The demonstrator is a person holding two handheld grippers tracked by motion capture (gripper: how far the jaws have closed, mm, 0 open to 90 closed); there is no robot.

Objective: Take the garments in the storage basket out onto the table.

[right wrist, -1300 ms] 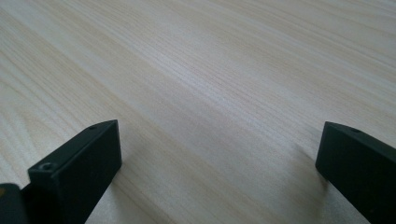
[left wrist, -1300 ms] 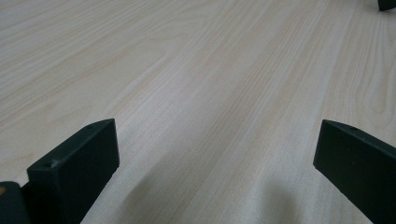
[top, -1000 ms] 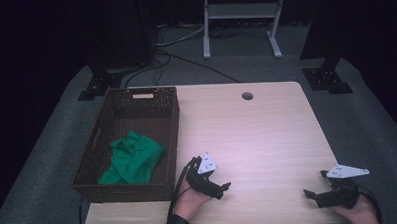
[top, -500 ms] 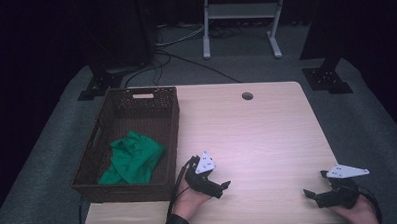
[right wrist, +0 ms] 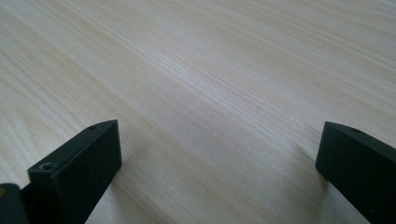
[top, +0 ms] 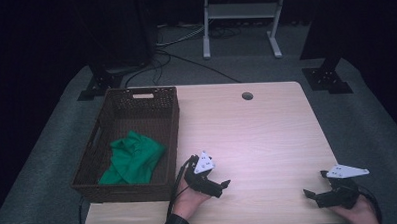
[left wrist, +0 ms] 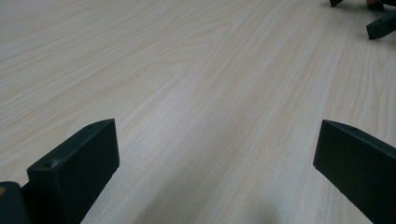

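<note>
Green cloth [top: 133,162] lies in the basket [top: 172,128] beside the spread, empty left gripper [top: 220,185], probably already deposited.

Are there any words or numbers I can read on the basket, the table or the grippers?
None: no words, numbers or signs can be read.
Basket: no label.
Green cloth: plain.
Table: bare wood, one dark round hole.
Left gripper and right gripper: small dark dots on their grey plates, no lettering.
</note>
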